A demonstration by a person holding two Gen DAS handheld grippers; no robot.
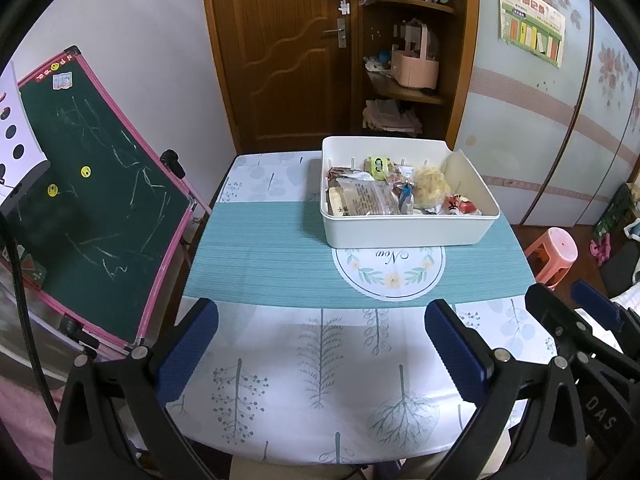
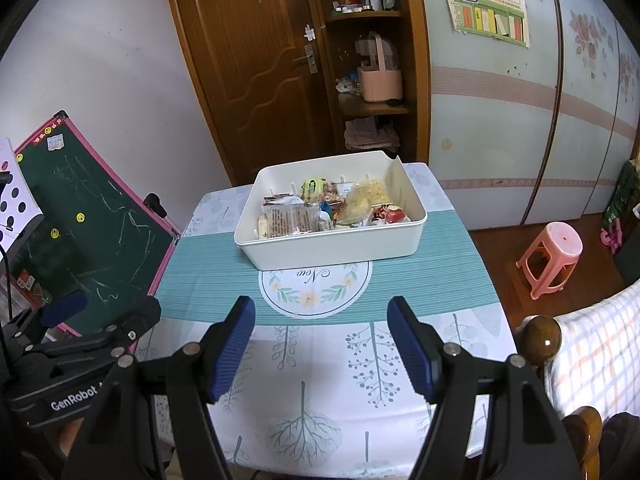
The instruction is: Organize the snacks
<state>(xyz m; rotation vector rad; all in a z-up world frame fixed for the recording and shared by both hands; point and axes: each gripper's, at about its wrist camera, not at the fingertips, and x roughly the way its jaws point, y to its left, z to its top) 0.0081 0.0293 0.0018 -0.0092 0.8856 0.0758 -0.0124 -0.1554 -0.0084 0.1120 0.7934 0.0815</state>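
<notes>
The left gripper [image 1: 320, 336] hung spread wide and empty above the tabletop's near edge; the right gripper [image 2: 320, 340] did likewise just beside it, holding nothing. Toward the far edge of the table [image 1: 280, 380], right of centre, sat the white bin [image 1: 408, 230] packed with snacks [image 1: 384, 194], perhaps a dozen packets, too jumbled to count.

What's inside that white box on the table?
The white box holds packaged snacks, among them a yellowish bag and a green packet. Whatever lies beneath them is covered.
</notes>
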